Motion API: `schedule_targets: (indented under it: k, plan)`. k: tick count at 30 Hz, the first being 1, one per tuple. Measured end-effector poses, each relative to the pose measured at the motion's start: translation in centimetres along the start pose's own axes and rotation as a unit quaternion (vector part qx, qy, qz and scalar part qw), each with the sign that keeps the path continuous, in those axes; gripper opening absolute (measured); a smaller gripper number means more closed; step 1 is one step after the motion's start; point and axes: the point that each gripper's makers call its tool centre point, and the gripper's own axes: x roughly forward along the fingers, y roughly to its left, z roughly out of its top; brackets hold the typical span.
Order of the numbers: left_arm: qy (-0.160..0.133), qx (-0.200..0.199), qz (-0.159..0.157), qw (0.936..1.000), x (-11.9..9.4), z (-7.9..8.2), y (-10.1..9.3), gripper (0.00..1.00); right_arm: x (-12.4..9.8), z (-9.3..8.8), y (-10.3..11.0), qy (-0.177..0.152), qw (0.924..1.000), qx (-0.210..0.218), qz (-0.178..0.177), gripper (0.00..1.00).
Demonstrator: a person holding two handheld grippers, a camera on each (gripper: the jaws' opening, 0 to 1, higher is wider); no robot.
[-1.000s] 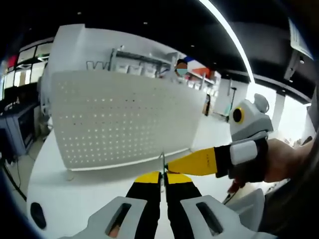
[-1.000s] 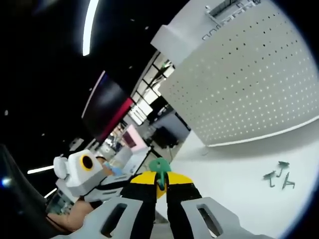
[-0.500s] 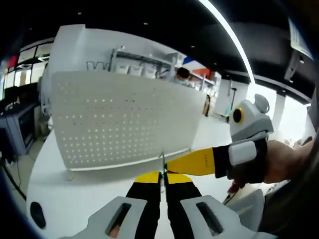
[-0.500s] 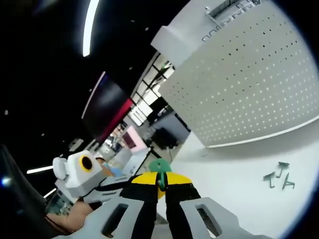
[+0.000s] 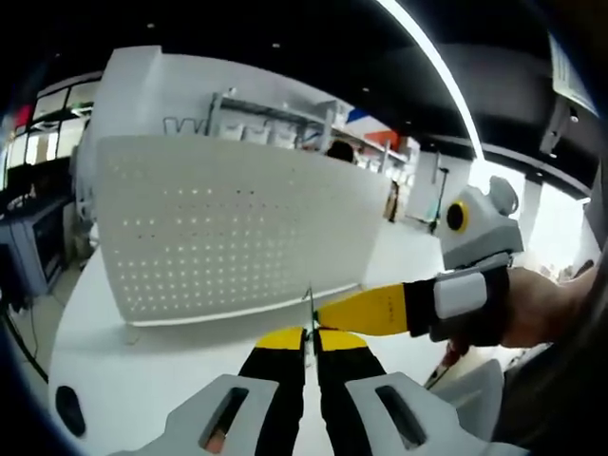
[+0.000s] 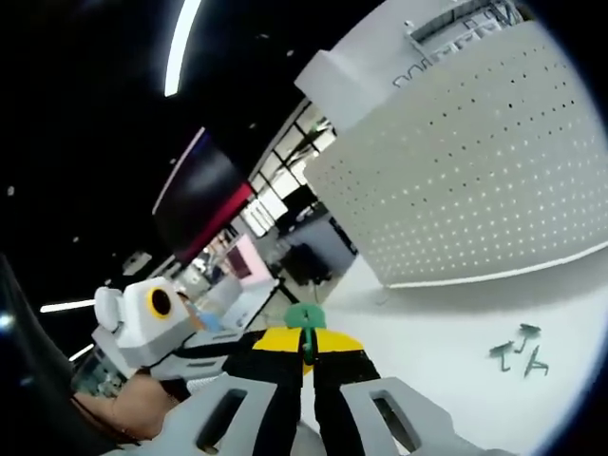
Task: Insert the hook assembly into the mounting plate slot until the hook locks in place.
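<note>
- We see the white table (image 5: 104,380) spreading under everything in the left gripper view, with bare surface between our jaws and the upright board; in the right gripper view the table (image 6: 446,332) also lies bare around a few small parts.
- The perforated mounting plate (image 5: 228,228) stands upright on the table ahead of us, its lower edge meeting the surface; in the right gripper view the same mounting plate (image 6: 475,180) rises at the upper right, tilted by the roll of the camera.
- Behind the plate we see white walls, shelving (image 5: 271,119) and a long ceiling light (image 5: 432,71); a dark cart with equipment (image 5: 28,237) stands off the table's left edge.
- The right gripper (image 5: 318,313) reaches in from the right in the left gripper view, held by a hand (image 5: 537,309), its yellow tip just above our own jaws.
- The left gripper (image 5: 306,344) has its jaws pressed together on a thin metal hook assembly (image 5: 310,309), which pokes up between the tips, short of the plate.
- The right gripper (image 6: 306,344) is clamped on a green piece (image 6: 304,316), and the left gripper (image 6: 237,347) lies just beside it.
- Three small loose hooks (image 6: 518,350) lie on the table near the plate's foot, well apart from both grippers.
</note>
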Motion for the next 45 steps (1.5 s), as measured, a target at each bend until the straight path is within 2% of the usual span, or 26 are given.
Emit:
schedule_targets:
  k: [7,15,19,22,27,40,45]
  plan:
    - [0.012,0.003,-0.002,0.9999,0.1,-0.4,0.1,0.04,0.1,-0.2,0.0,0.006,0.9991,-0.042,-0.008,0.0]
    - [0.026,0.012,-0.002,0.9996,0.1,-1.1,0.1,0.07,0.2,-0.6,0.1,0.019,0.9947,-0.1,-0.014,0.0]
    - [0.036,0.011,0.003,0.9993,0.2,-1.5,0.4,0.17,0.3,-0.7,0.1,0.023,0.9929,-0.116,-0.014,0.0]
    - [0.039,0.014,-0.002,0.9991,0.3,-1.6,0.3,0.18,0.2,-0.8,0.0,0.025,0.9918,-0.124,-0.016,0.0]
    - [0.044,0.018,-0.005,0.9988,0.5,-1.9,0.0,0.28,0.2,-0.8,-0.2,0.024,0.9885,-0.148,-0.022,0.0]
    - [0.052,0.027,-0.017,0.9981,0.6,-2.5,-0.7,0.45,0.1,-0.9,-0.6,0.029,0.9869,-0.157,-0.027,0.0]
    - [0.054,0.033,-0.023,0.9977,0.6,-3.0,-1.0,0.58,0.1,-0.8,-0.9,0.029,0.9857,-0.163,-0.032,0.0]
